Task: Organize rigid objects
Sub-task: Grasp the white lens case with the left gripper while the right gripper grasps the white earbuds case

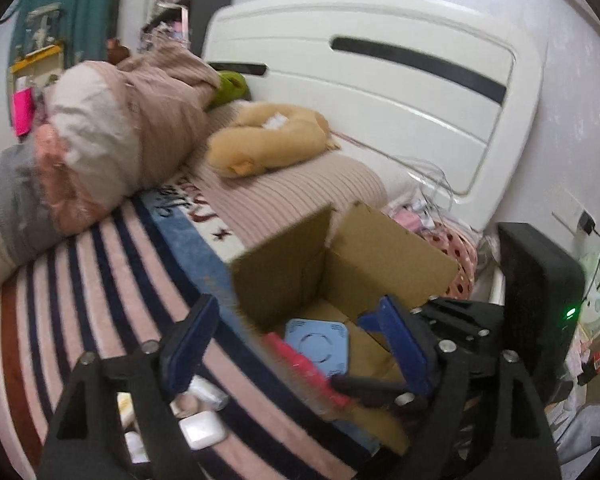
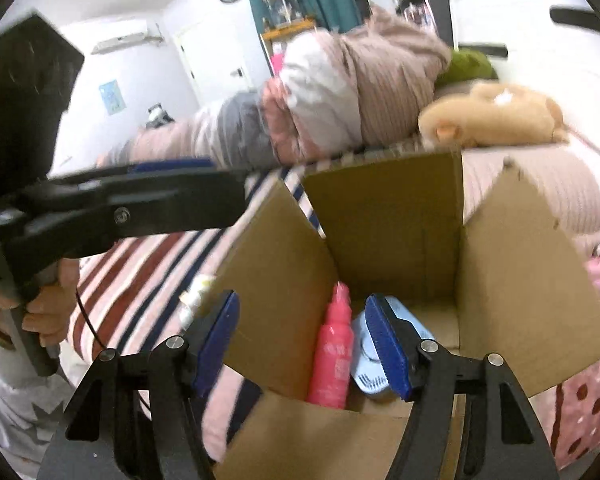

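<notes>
An open cardboard box (image 2: 379, 216) stands on the striped bed; it also shows in the left wrist view (image 1: 284, 264). Inside lie a pink bottle (image 2: 333, 348) and a pale blue square device (image 2: 369, 360), the device also seen in the left wrist view (image 1: 317, 340). My right gripper (image 2: 303, 340) is open and empty above the box's near left corner. My left gripper (image 1: 296, 340) is open and empty, left of the box over the bed. Small white items (image 1: 202, 428) lie on the bed below the left gripper. The right gripper's body (image 1: 479, 332) crosses the left wrist view.
A rolled duvet (image 1: 112, 136), a tan plush toy (image 1: 268, 140) and a pink pillow (image 1: 292, 192) lie on the bed. The white headboard (image 1: 379, 80) stands behind. A pink dotted basket (image 1: 459, 256) sits beyond the box.
</notes>
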